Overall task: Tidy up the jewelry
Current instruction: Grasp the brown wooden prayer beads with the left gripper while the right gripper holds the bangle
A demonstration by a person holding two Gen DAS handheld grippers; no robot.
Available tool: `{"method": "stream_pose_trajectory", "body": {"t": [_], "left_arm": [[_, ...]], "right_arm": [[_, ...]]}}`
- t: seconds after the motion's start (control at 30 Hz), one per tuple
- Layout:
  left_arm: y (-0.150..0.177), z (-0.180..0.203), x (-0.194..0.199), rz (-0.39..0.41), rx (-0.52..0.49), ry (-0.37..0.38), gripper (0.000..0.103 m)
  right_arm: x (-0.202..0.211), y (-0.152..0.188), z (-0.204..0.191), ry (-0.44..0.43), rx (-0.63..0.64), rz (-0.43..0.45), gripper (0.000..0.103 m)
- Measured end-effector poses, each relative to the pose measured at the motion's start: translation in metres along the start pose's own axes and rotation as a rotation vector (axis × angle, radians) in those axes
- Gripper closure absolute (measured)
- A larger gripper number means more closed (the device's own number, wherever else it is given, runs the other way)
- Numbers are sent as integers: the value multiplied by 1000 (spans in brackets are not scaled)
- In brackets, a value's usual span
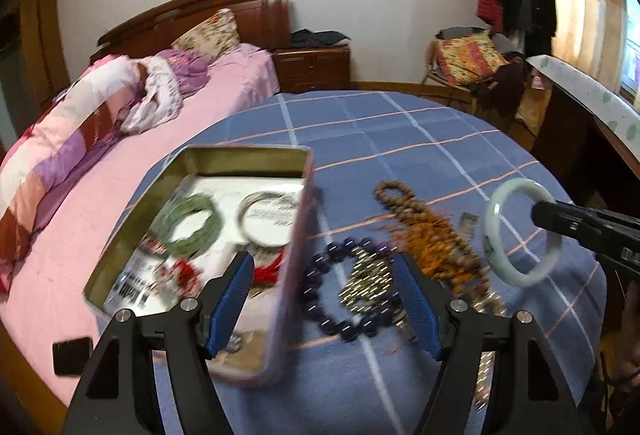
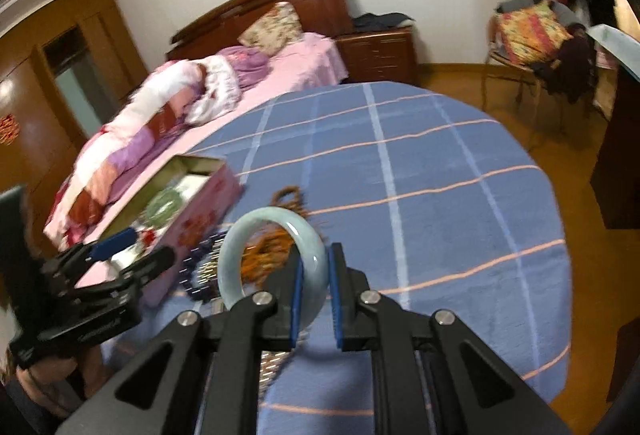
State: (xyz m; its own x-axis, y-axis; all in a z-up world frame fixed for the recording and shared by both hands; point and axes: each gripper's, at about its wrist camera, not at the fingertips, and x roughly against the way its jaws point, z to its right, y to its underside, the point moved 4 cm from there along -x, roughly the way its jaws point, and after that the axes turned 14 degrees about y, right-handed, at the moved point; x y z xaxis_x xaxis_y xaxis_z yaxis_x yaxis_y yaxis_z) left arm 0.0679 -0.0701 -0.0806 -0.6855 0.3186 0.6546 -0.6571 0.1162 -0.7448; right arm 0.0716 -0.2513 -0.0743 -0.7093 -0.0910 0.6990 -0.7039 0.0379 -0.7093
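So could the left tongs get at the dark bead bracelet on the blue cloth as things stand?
Probably yes. The left tongs stand open right above the dark bead bracelet, with nothing over it. The tin sits close on one side, and a silvery chain lies inside the loop.

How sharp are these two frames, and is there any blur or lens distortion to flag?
Left wrist view: tin and loose beads motion-smeared, room sharper, fisheye bending. Right wrist view: pale bangle in the right hand-held gripper fairly crisp, background streaked.
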Motion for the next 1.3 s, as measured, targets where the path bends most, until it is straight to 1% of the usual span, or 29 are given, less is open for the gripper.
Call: {"method": "stream_pose_trajectory", "body": {"t": [0.1, 0.17, 0.27, 0.33, 0.47, 0.5, 0.53, 0.57, 0.6, 0.63, 0.7, 0.73, 0.77, 0.87, 1.03, 1.13, 1.3], "left_arm": [[-7, 16, -10, -7, -39, 51, 31], [-10, 28, -21, -28, -69, 91, 31], [-14, 41, -38, -60, -103, 110, 31], [-14, 46, -51, -90, -97, 136, 31], [-12, 52, -70, -143, -101, 151, 32], [-11, 53, -73, -149, -105, 148, 34], [-9, 56, -77, -163, -117, 154, 43], [-7, 58, -82, -184, -125, 170, 58], [-6, 60, -85, -197, -123, 183, 67], [-6, 61, -85, -183, -138, 169, 72], [-7, 62, -84, -187, -143, 182, 85], [-9, 61, -81, -168, -141, 172, 87], [-10, 61, -78, -158, -141, 167, 96], [-18, 55, -63, -112, -110, 172, 96], [-32, 49, -31, -26, -85, 182, 96], [-39, 47, -14, 21, -88, 180, 96], [-48, 42, 7, 74, -75, 182, 96]], "right_arm": [[-8, -2, 17, 45, -29, -8, 88], [-12, -1, 24, 62, -40, -14, 88], [-14, -2, 30, 73, -48, -16, 88], [-13, -2, 32, 81, -49, -13, 88], [-13, -3, 35, 86, -56, -8, 88], [-13, -4, 36, 86, -57, -8, 88], [-14, -4, 36, 85, -57, -9, 88], [-15, -4, 36, 85, -58, -10, 88], [-15, -3, 36, 85, -60, -11, 88], [-15, -2, 36, 83, -61, -11, 88], [-16, -2, 37, 81, -62, -12, 88], [-16, -2, 37, 79, -61, -12, 88], [-15, -2, 37, 77, -61, -10, 88], [-12, -2, 37, 71, -60, -3, 88], [-8, -4, 33, 62, -55, 8, 88], [-5, -4, 29, 57, -46, 16, 88], [-1, -5, 21, 49, -31, 26, 88]]}}
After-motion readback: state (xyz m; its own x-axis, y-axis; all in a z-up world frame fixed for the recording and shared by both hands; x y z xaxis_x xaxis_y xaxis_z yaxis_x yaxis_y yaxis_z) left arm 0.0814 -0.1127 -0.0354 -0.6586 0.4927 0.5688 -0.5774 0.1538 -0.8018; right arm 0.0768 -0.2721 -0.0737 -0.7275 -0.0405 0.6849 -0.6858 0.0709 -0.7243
